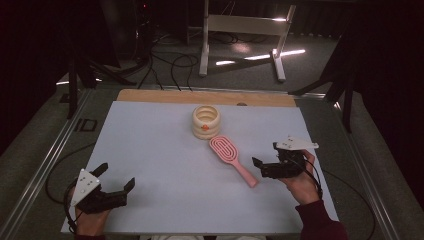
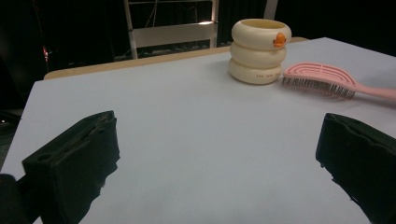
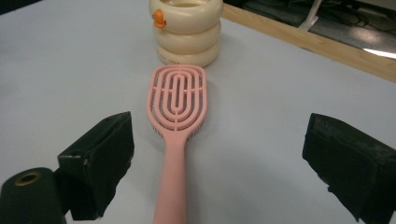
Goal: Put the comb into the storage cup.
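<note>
Your right tongs (image 1: 267, 161), jaws wide and empty, sit at the handle end of the pink plastic hairbrush (image 3: 175, 121), whose long axis runs straight away between them.

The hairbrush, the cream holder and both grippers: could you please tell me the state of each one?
Pink hairbrush: lying flat, bristles down, ungripped, handle between the right gripper's open jaws.
Cream ringed holder: upright, just beyond the brush head.
Right gripper: open, at the brush handle.
Left gripper: open, holding nothing.
</note>
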`<action>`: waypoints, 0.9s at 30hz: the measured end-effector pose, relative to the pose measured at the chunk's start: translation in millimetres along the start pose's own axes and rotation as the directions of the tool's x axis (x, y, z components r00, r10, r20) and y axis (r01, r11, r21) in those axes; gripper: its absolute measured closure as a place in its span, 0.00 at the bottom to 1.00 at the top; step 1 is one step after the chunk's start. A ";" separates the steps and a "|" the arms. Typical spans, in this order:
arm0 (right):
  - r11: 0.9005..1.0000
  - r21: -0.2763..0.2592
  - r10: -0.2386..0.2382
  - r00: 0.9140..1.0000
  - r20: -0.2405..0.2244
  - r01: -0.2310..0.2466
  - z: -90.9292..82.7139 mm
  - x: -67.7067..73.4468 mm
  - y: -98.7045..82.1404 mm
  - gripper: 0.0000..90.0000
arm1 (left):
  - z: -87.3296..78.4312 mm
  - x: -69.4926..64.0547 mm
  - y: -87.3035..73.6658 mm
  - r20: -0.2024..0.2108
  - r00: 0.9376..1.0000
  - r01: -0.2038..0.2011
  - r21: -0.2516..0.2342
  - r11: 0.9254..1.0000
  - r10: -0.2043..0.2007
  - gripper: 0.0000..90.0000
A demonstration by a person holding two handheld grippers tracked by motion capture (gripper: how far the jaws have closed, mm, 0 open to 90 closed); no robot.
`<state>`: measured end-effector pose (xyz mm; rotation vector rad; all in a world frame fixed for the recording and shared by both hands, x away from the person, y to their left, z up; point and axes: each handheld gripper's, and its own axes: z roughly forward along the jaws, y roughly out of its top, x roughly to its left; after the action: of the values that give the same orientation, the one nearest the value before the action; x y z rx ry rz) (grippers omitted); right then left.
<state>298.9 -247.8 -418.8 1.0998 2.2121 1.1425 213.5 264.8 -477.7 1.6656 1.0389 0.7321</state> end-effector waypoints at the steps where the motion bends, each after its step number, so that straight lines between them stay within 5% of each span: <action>1: 1.000 0.010 -0.002 1.000 -0.001 0.002 2.4 0.0 1.9 0.10 | 0.2 -0.2 -0.1 0.002 1.000 -0.001 0.002 1.000 0.001 0.00; 18: 0.991 0.130 -0.014 1.000 -0.024 0.017 40.1 6.7 18.6 0.11 | 0.3 -0.8 -0.3 0.002 1.000 -0.003 0.004 1.000 0.003 0.00; 27: 0.977 0.206 -0.042 0.998 -0.035 0.049 64.3 10.7 19.8 0.11 | 0.6 -1.0 -0.5 0.003 1.000 -0.004 0.006 1.000 0.004 0.00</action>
<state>343.7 -200.9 -439.7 1.1127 2.4103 0.9321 213.4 263.7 -478.3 1.6734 1.0371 0.7299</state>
